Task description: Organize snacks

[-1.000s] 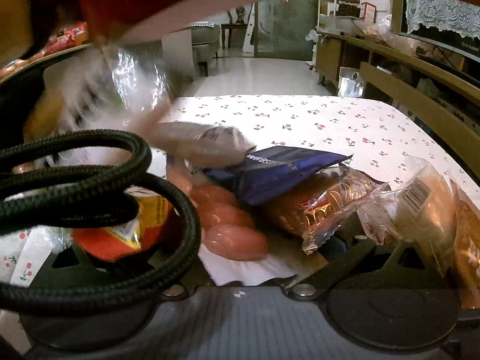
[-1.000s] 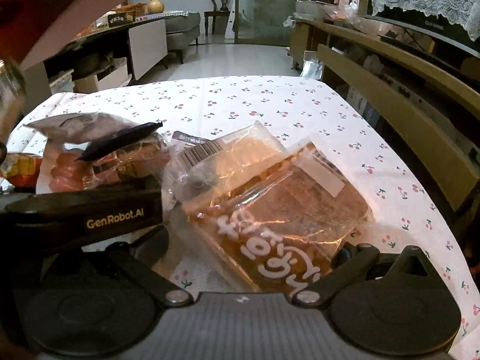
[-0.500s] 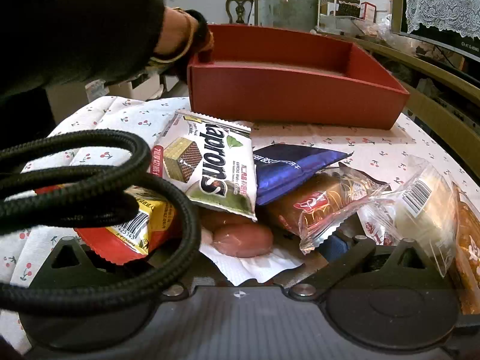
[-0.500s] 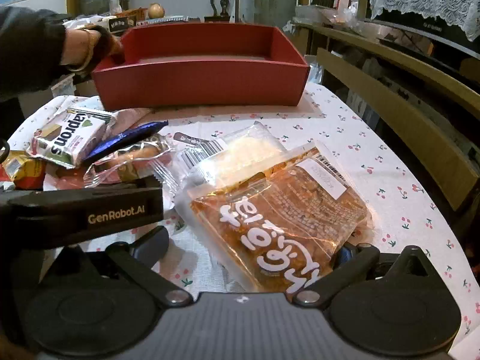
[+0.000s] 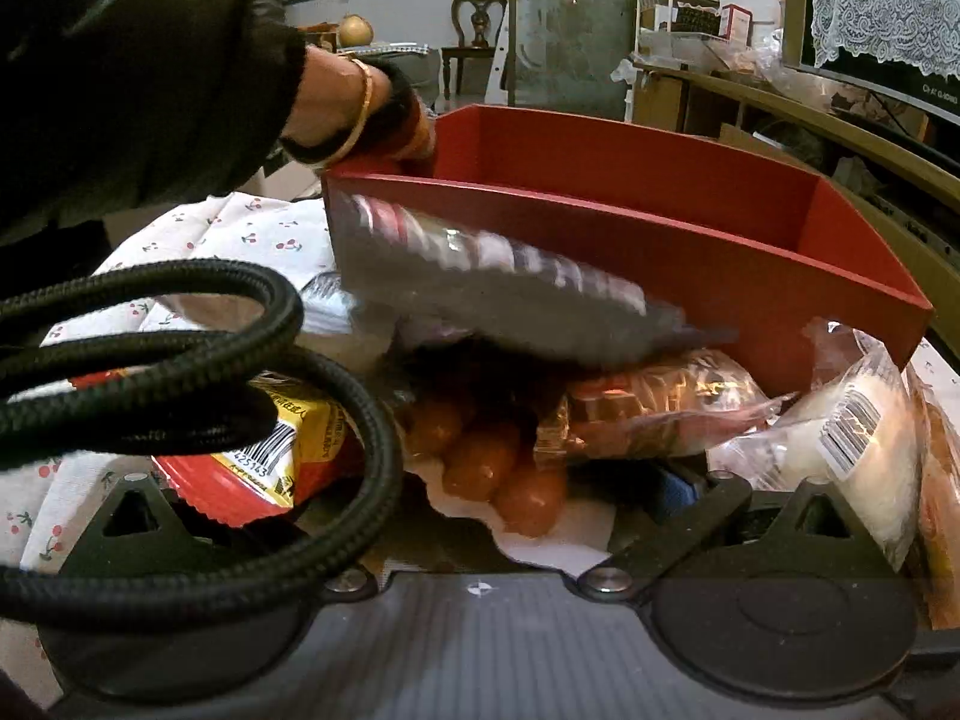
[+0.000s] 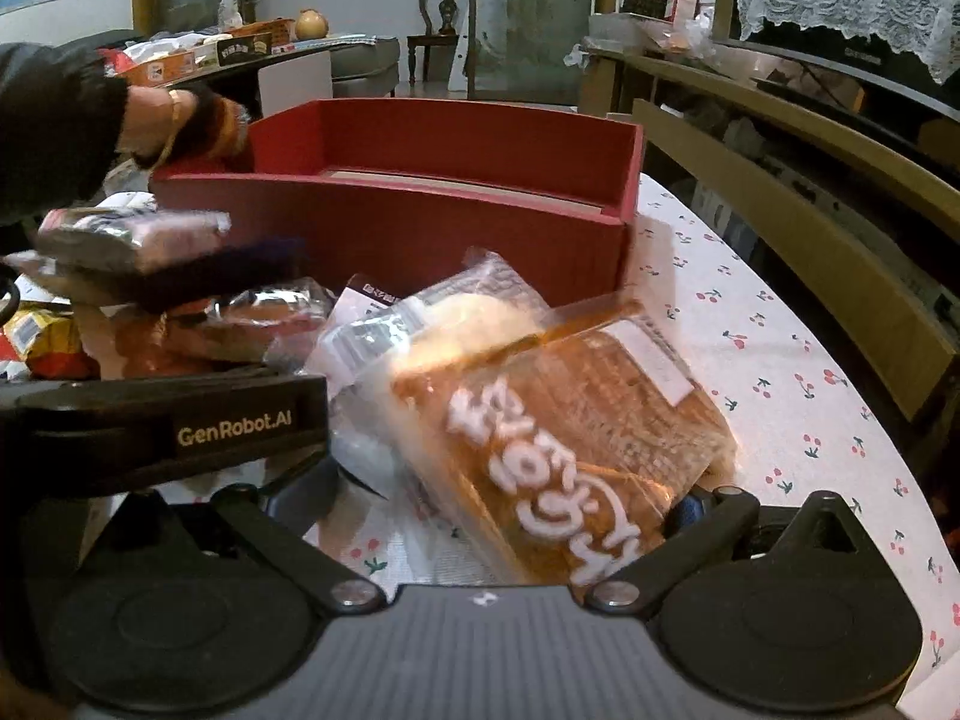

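The box (image 6: 396, 222) stands at twelve o'clock on the table (image 6: 774, 360), behind the heap of snacks. A hand (image 6: 180, 120) grips its corner at ten o'clock. In front of the box, a bread bag (image 6: 564, 420) lies at five o'clock, overlapping a bun packet (image 6: 420, 324) to its left. At nine o'clock a blurred wrapper (image 6: 132, 240) sits on top of the other packets. In the left wrist view, sausages (image 5: 498, 462) lie at six o'clock under that pile, a noodle packet (image 5: 270, 450) at eight o'clock beneath a looped cable (image 5: 180, 360), and a wrapped cake (image 5: 654, 414) lies to the right of the sausages.
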{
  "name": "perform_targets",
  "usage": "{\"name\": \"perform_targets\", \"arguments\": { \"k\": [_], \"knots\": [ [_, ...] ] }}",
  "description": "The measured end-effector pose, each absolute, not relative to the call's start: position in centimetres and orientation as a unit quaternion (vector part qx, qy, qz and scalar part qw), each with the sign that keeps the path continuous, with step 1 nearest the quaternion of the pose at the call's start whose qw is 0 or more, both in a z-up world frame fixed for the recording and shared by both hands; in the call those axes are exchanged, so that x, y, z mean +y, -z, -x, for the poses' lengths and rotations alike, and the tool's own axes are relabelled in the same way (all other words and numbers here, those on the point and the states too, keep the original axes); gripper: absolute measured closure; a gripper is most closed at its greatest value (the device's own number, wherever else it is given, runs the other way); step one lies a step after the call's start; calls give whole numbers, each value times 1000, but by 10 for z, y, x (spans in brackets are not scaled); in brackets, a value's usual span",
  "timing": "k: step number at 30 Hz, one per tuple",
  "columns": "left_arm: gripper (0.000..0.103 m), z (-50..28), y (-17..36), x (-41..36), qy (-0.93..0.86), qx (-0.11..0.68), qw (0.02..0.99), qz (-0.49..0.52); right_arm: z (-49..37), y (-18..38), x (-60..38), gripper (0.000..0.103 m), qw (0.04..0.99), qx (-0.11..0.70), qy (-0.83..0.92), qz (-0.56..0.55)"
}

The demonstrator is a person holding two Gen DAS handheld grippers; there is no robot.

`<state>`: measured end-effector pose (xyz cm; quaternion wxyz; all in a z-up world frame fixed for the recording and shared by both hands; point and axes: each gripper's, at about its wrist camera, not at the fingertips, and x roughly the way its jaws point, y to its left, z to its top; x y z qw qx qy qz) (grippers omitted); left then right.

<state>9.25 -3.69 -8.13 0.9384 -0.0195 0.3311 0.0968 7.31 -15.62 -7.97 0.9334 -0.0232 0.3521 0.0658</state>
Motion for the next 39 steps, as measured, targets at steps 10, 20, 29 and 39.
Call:
{"name": "perform_targets", "arguments": {
  "k": [10, 20, 29, 39],
  "knots": [
    [0, -93, 81, -38, -97, 331, 938, 19, -70, 84, -152, 0, 945, 323, -53, 12],
    [0, -94, 81, -38, -97, 331, 938, 19, -70, 84, -149, 0, 946, 321, -46, 13],
    [0, -94, 82, -39, -97, 331, 938, 18, -67, 83, -147, 0, 947, 320, -38, 6],
    [0, -90, 78, -28, -53, 350, 935, 4, -67, 84, -148, 0, 947, 320, -38, 4]
  ]
}}
